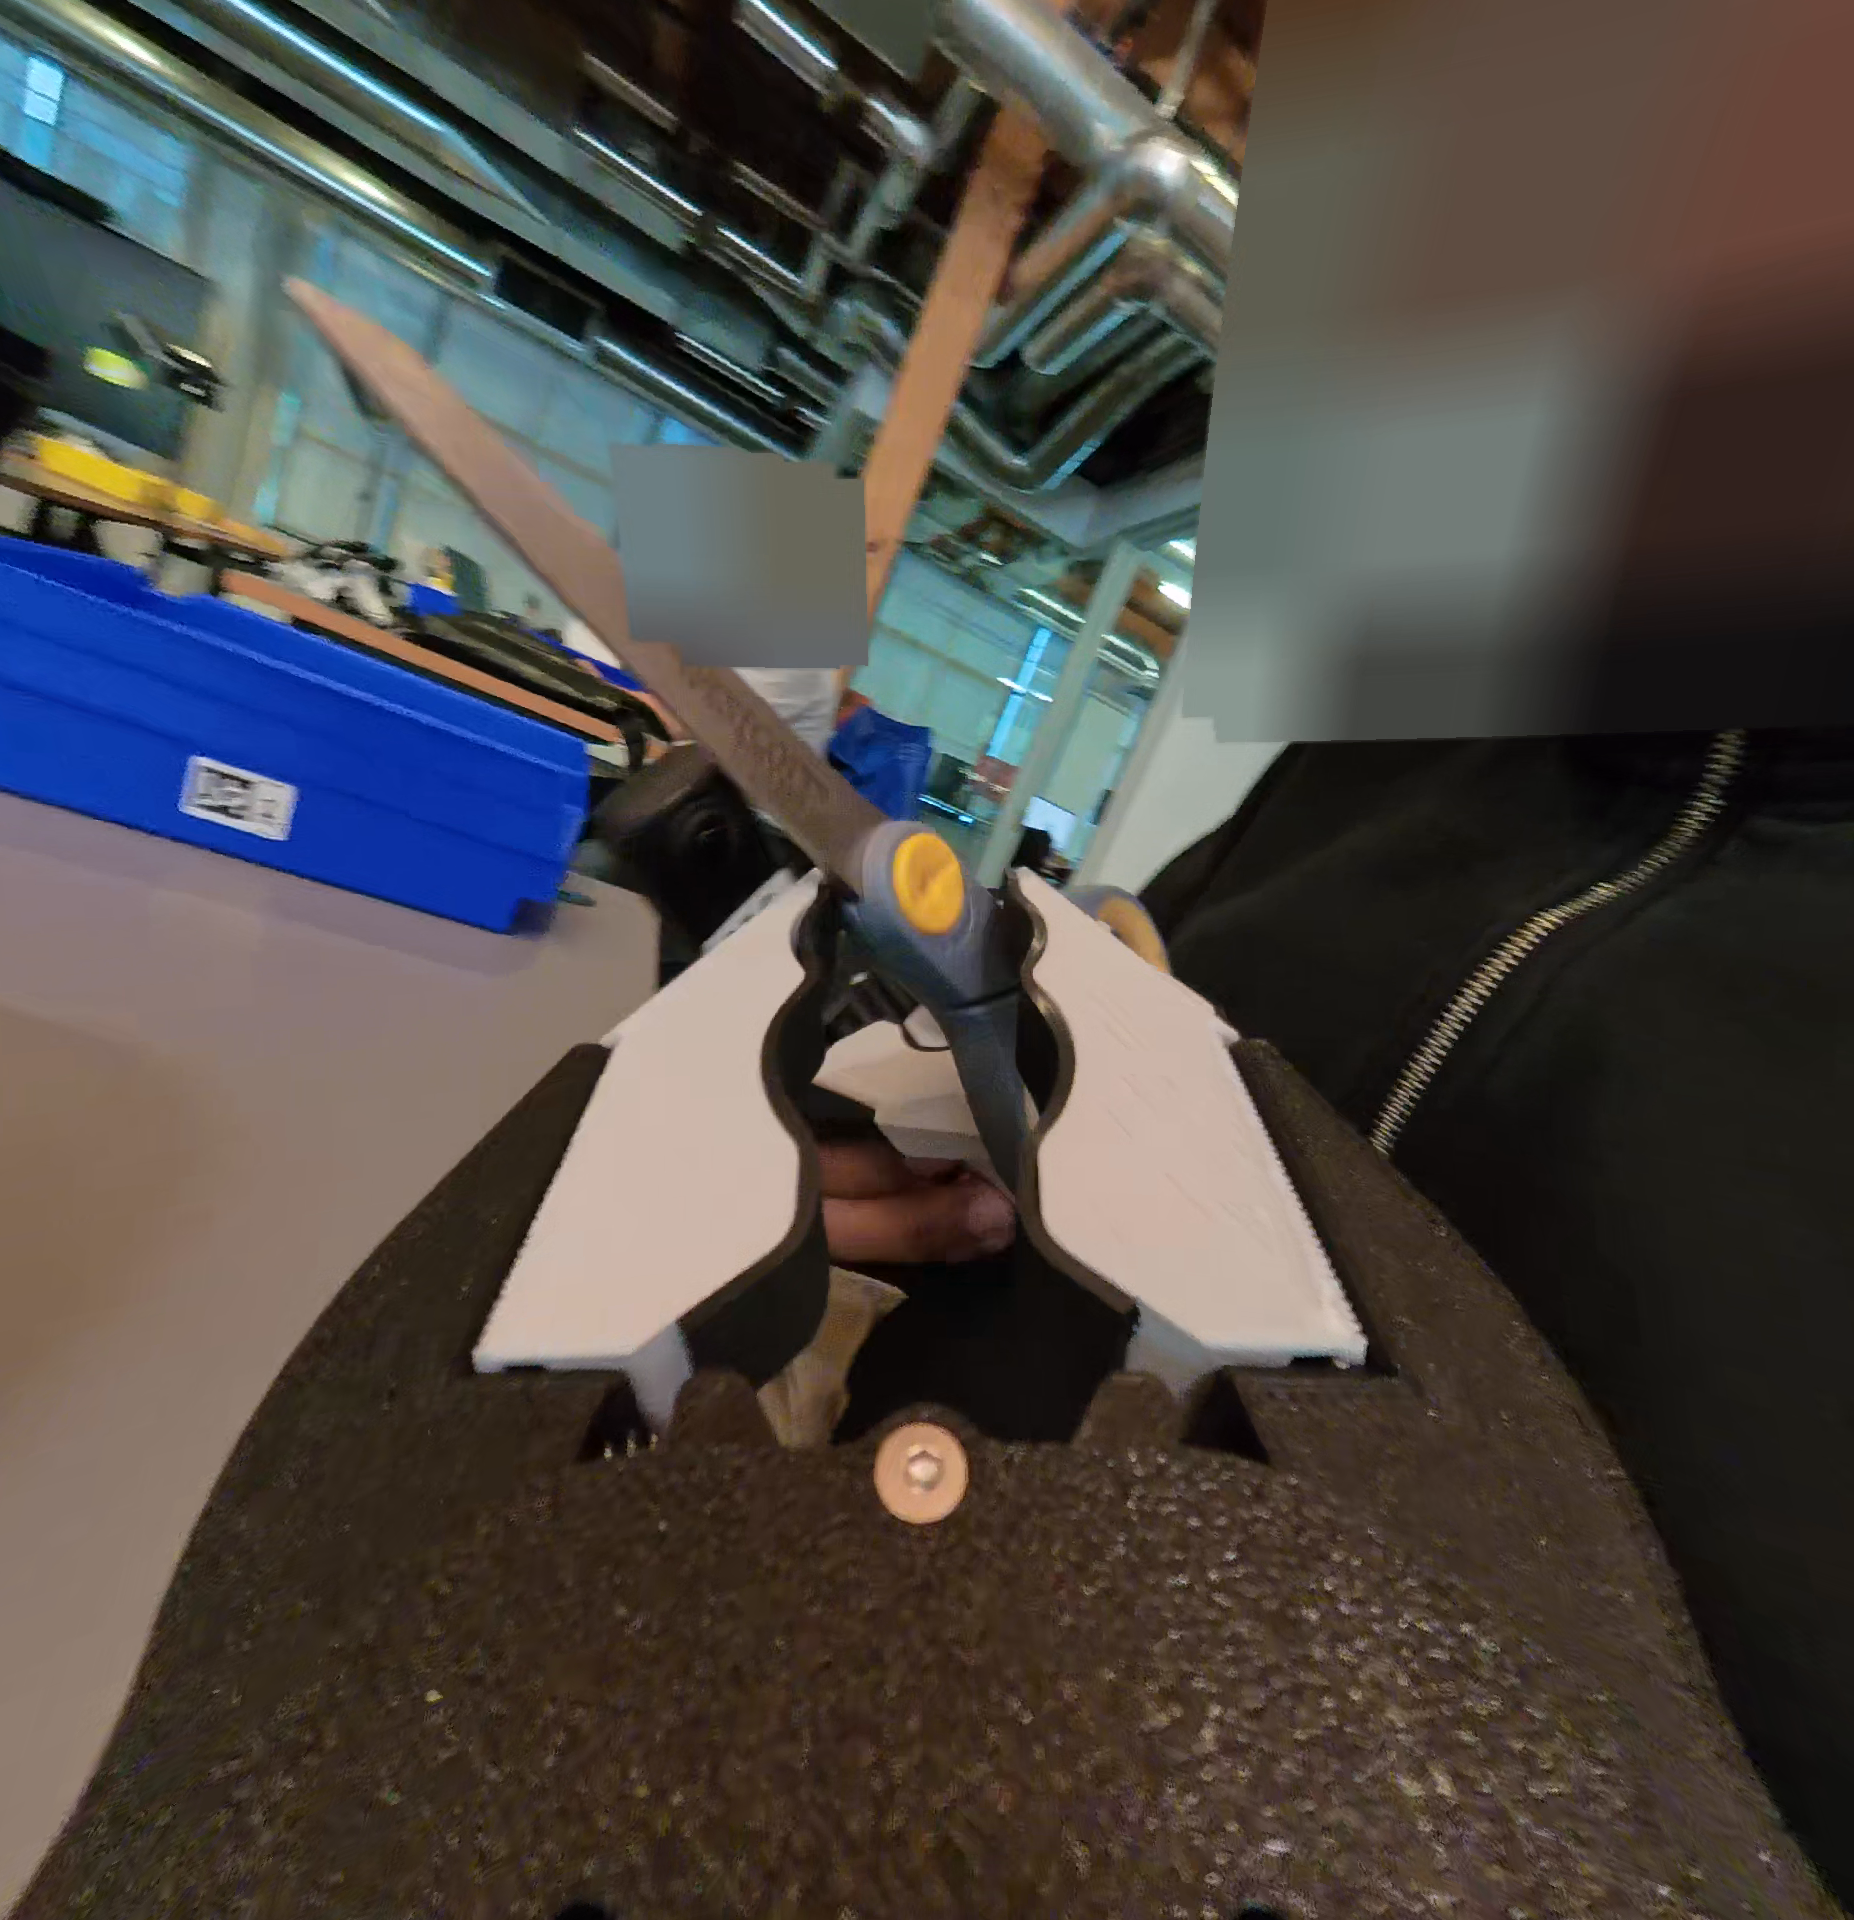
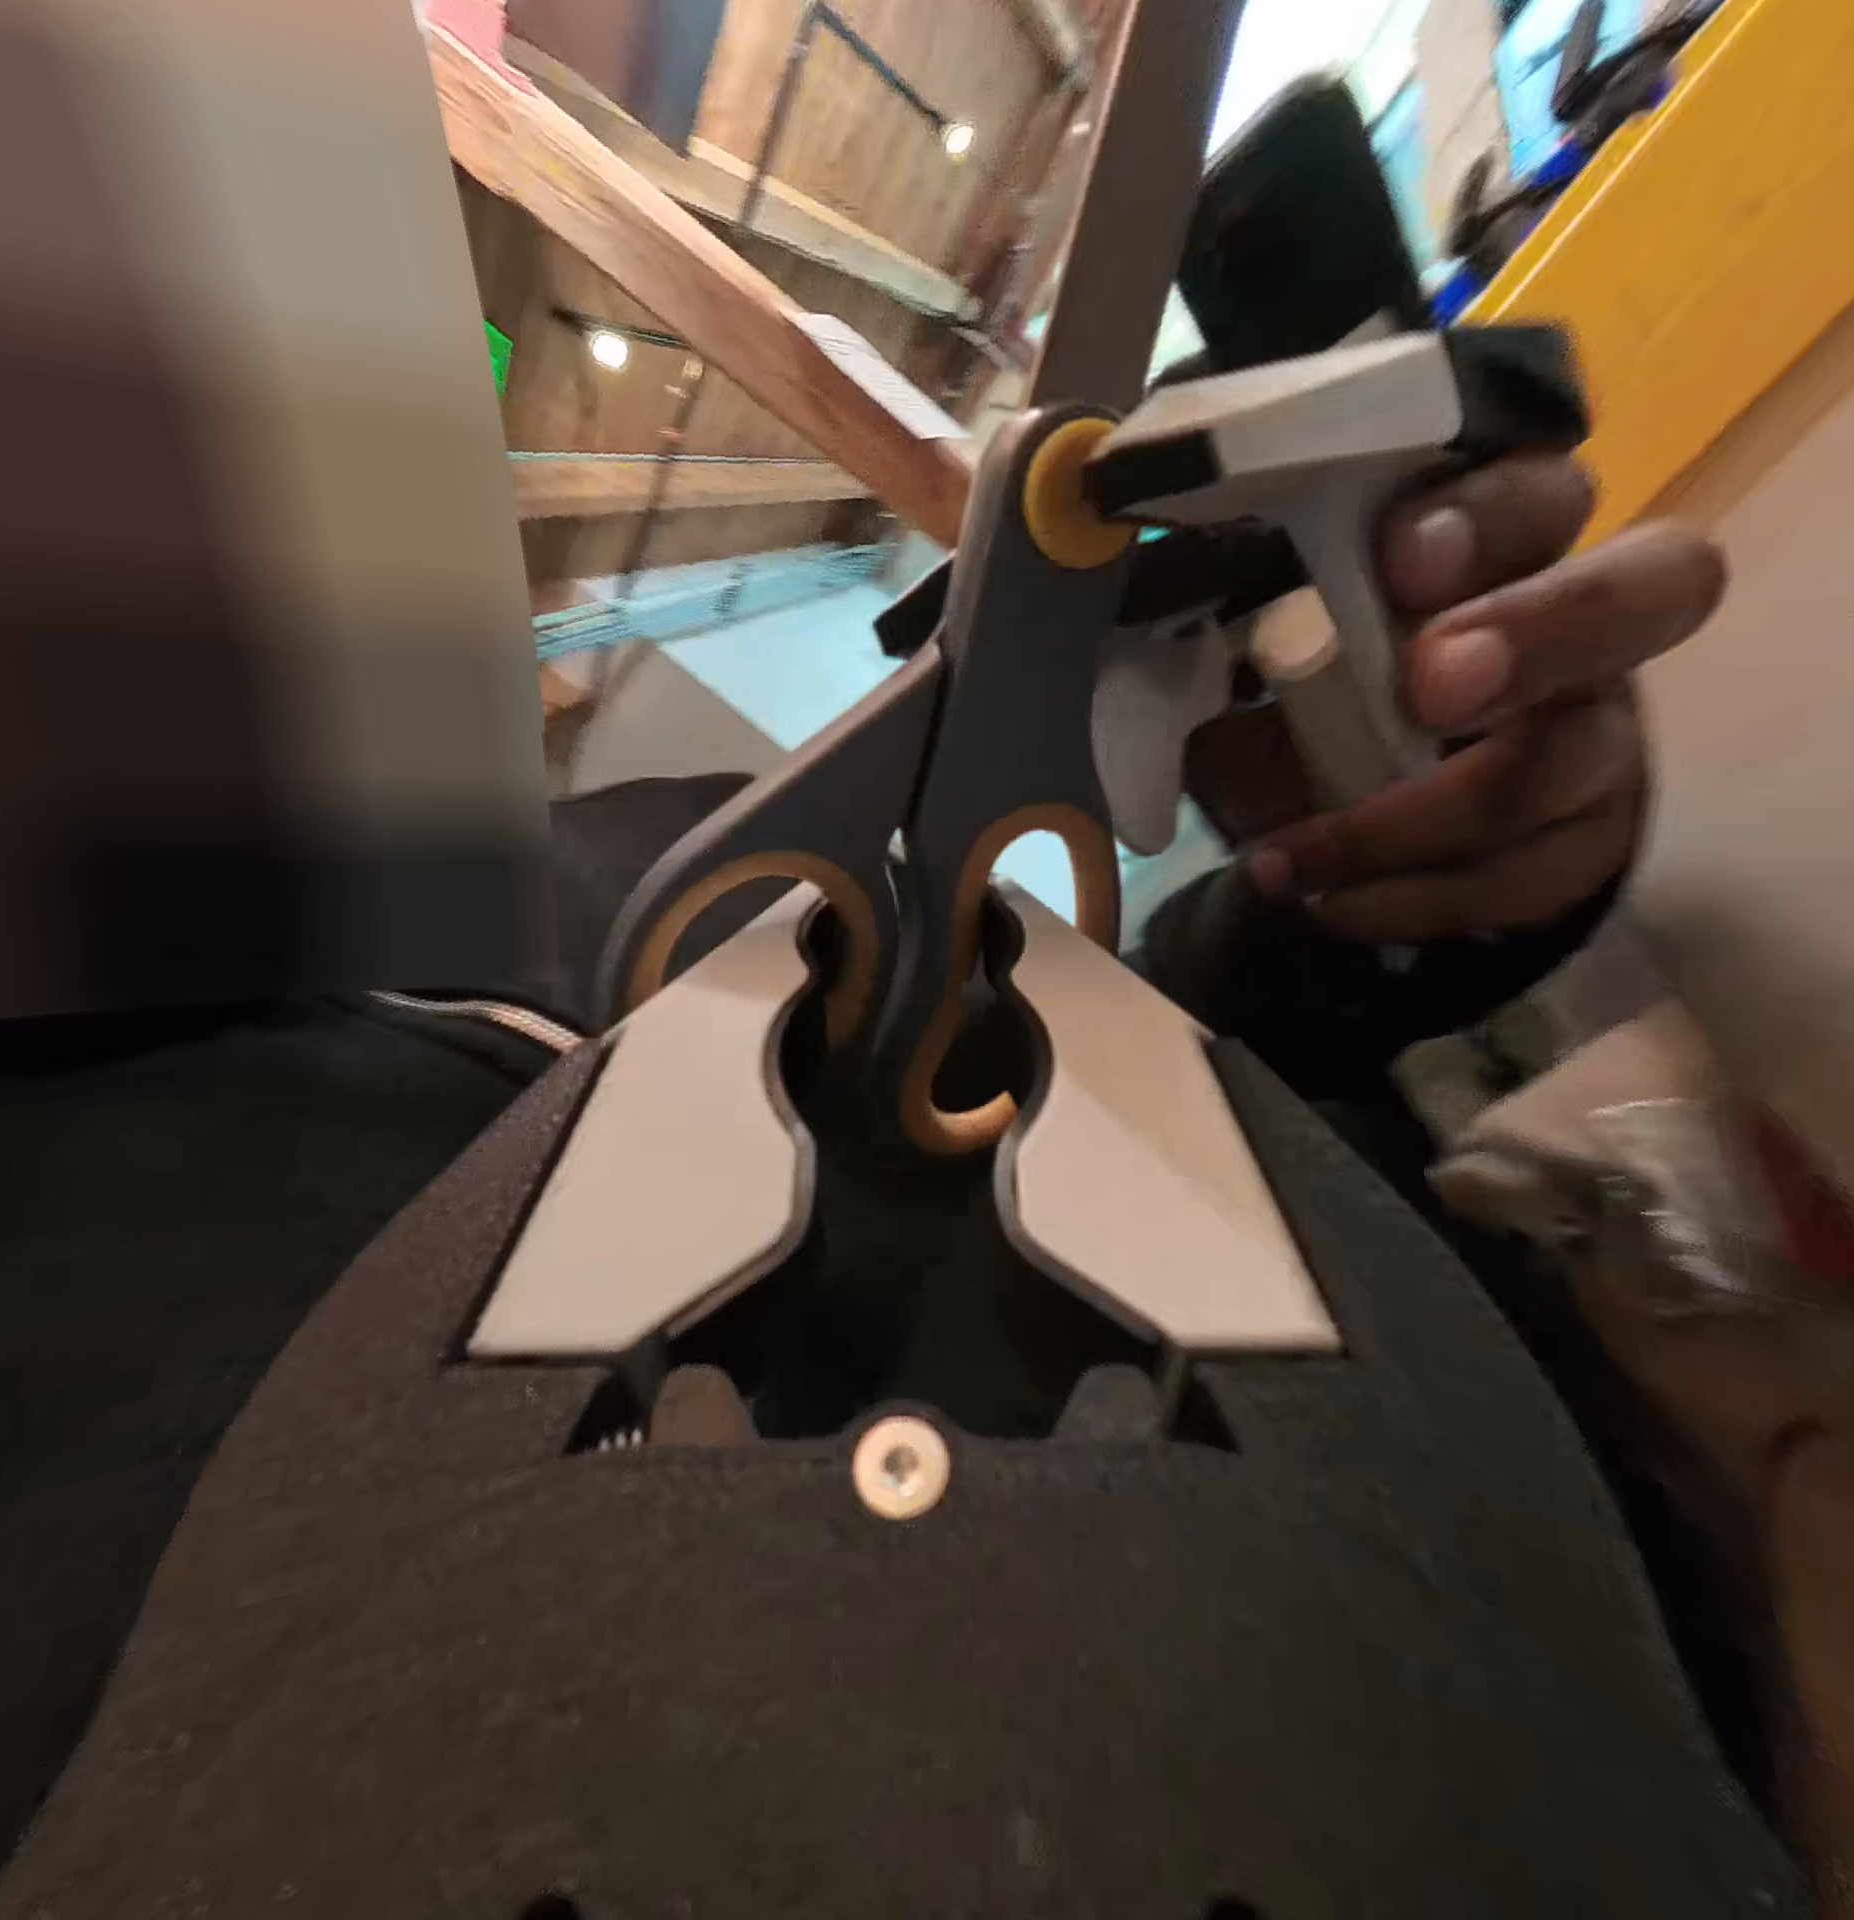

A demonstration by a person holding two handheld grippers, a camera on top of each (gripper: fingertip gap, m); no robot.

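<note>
A pair of scissors (image 1: 907,935) with grey handles and a yellow pivot screw (image 1: 925,878) is held in the air. My left gripper (image 1: 918,935) is shut on it just below the pivot, and the dark blade (image 1: 507,488) points up and left. In the right wrist view my right gripper (image 2: 902,940) is shut on the scissors (image 2: 1006,707) at the tan-lined handle loops (image 2: 954,1039). The left gripper (image 2: 1141,530), held by a hand (image 2: 1505,707), clamps the pivot from the right. The blade (image 2: 1131,156) rises out of the top of the frame.
A blue bin (image 1: 227,727) stands on a grey table (image 1: 227,1039) at the left. A person in a black zip jacket (image 1: 1525,1039) is close on the right. A yellow bin (image 2: 1681,260) and wooden beams (image 2: 694,260) lie behind.
</note>
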